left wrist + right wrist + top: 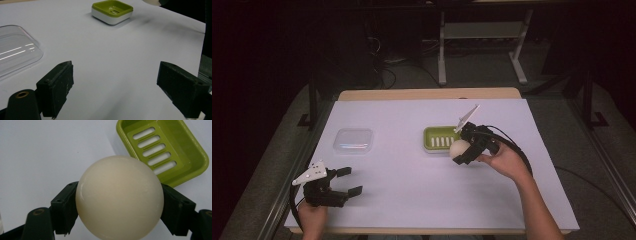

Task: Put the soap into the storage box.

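A cream-coloured ball (pixel 119 197) is clamped between the jaws of the right gripper (pixel 463 151), held just beside the near right corner of the green slotted dish (pixel 439 139); whether it is clear of the table cannot be told for certain. The left gripper (pixel 346 181) is held with jaws spread wide and empty, low over the white table cover (pixel 402 175), near a clear plastic lid (pixel 353 141).

Just a wooden table (pixel 427 93) under a white sheet (pixel 412 175), with green soap dish (pixel 439 139) and clear lid (pixel 353 140) sitting well apart.
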Demonstrator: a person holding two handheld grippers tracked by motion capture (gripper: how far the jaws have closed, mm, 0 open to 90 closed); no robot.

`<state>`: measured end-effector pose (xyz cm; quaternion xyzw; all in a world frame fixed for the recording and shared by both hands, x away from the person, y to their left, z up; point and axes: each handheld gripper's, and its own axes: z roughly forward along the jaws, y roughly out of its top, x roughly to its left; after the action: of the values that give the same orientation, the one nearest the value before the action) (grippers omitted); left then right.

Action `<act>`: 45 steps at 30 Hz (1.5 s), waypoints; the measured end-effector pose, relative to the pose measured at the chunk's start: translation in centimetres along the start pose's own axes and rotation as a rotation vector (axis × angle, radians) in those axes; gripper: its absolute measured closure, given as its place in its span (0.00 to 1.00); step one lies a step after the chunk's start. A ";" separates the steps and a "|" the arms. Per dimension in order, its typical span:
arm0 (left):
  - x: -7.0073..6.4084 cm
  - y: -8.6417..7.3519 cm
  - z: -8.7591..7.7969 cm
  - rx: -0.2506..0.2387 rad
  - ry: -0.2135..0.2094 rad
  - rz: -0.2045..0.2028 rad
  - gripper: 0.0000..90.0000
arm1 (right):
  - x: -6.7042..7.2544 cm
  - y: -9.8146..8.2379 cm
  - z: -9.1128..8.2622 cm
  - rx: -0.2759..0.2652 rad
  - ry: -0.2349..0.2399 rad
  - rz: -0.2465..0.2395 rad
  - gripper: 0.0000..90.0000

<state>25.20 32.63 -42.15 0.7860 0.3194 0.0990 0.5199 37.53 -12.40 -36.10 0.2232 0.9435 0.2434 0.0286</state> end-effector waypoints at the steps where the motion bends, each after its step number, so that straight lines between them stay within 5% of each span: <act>1: 0.0 0.0 0.0 0.001 0.000 -0.002 0.15 | -0.1 0.1 0.0 0.005 0.001 0.002 0.26; 45: 0.1 0.0 -0.1 -0.007 -0.002 -0.010 0.15 | -2.8 5.6 0.9 0.031 0.007 -0.027 0.26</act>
<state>25.21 32.74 -42.13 0.7827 0.3224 0.0970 0.5235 42.46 -8.80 -34.37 0.2098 0.9501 0.2294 0.0251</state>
